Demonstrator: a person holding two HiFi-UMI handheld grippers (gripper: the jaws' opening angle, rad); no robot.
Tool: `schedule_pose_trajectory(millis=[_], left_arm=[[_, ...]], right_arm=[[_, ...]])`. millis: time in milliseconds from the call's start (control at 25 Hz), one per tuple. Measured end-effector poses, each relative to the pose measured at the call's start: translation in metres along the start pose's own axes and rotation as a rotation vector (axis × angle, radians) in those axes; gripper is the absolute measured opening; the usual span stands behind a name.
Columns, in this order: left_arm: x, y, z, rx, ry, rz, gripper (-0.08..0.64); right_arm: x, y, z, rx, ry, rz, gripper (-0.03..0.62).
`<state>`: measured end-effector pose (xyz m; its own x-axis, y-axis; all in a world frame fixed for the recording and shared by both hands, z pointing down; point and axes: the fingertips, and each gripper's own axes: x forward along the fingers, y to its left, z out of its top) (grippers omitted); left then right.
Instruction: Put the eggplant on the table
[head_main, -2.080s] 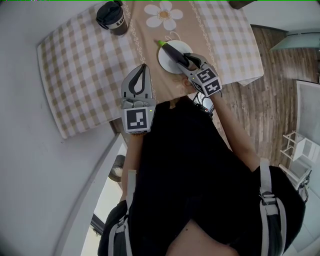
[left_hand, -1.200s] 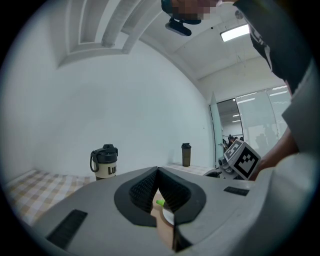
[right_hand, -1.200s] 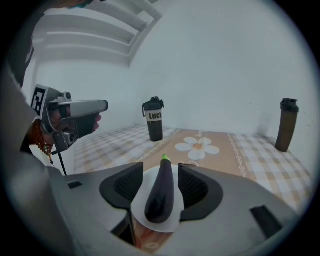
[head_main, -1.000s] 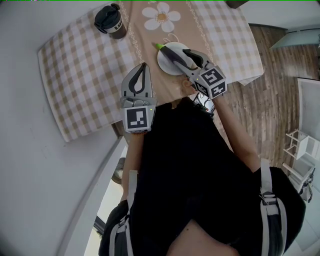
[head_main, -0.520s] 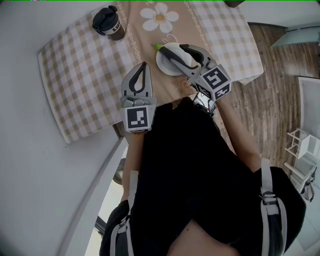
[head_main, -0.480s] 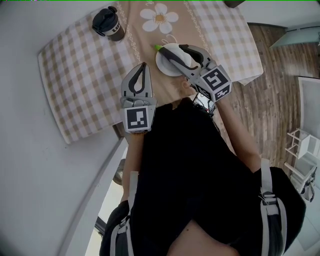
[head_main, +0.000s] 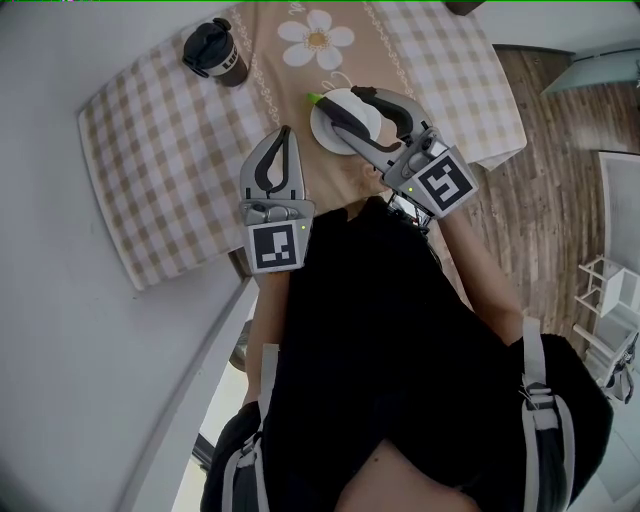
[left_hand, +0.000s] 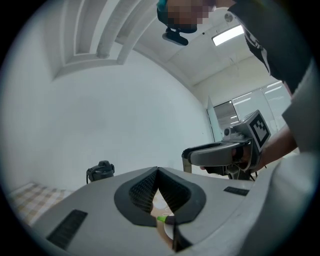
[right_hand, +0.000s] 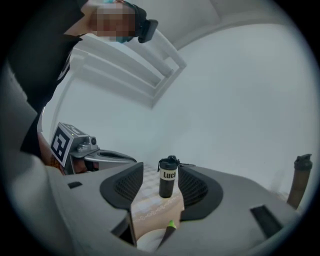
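The eggplant, dark with a bright green stem, lies on a white plate on the beige runner of the checked table. My right gripper hangs over the plate with its jaws spread wide. One finger runs along the eggplant and the other stands clear above it. In the right gripper view the eggplant lies low between the open jaws of the right gripper, with no contact visible. My left gripper rests shut and empty just left of the plate. In its own view the left gripper shows the green stem beyond its tips.
A black lidded cup stands at the table's far left, also in the right gripper view as the cup. A dark bottle stands further off. A flower print marks the runner. The table's right edge meets wooden floor.
My right gripper's jaws have spread much wider over the plate and its marker cube has drawn back towards me. The eggplant stays on the plate. The left gripper has barely moved.
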<state>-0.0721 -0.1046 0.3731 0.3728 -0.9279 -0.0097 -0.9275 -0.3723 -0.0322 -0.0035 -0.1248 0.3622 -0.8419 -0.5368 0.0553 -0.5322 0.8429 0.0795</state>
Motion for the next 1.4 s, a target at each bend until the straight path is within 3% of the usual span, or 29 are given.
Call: schedule_pose_trajectory(millis=[280, 360, 480, 560, 680, 1400], left_arm=[[-0.006, 0.000, 0.012, 0.021, -0.041, 0.031, -0.008], [-0.008, 0.001, 0.015, 0.022, -0.055, 0.040, -0.008], [-0.010, 0.000, 0.020, 0.028, -0.075, 0.052, -0.008], [-0.011, 0.000, 0.021, 0.030, -0.080, 0.057, -0.008], [-0.012, 0.000, 0.018, 0.030, -0.076, 0.057, -0.008], [-0.009, -0.001, 0.005, 0.008, -0.045, 0.043, -0.008]], right_arm=[[-0.011, 0.008, 0.018, -0.049, -0.104, -0.044, 0.173], [-0.013, 0.009, 0.021, -0.057, -0.121, -0.062, 0.117], [-0.015, 0.010, 0.023, -0.070, -0.131, -0.075, 0.107], [-0.014, 0.011, 0.023, -0.079, -0.131, -0.086, 0.044], [-0.014, 0.012, 0.020, -0.083, -0.124, -0.097, 0.008], [-0.006, 0.010, -0.005, -0.044, -0.048, -0.085, 0.005]])
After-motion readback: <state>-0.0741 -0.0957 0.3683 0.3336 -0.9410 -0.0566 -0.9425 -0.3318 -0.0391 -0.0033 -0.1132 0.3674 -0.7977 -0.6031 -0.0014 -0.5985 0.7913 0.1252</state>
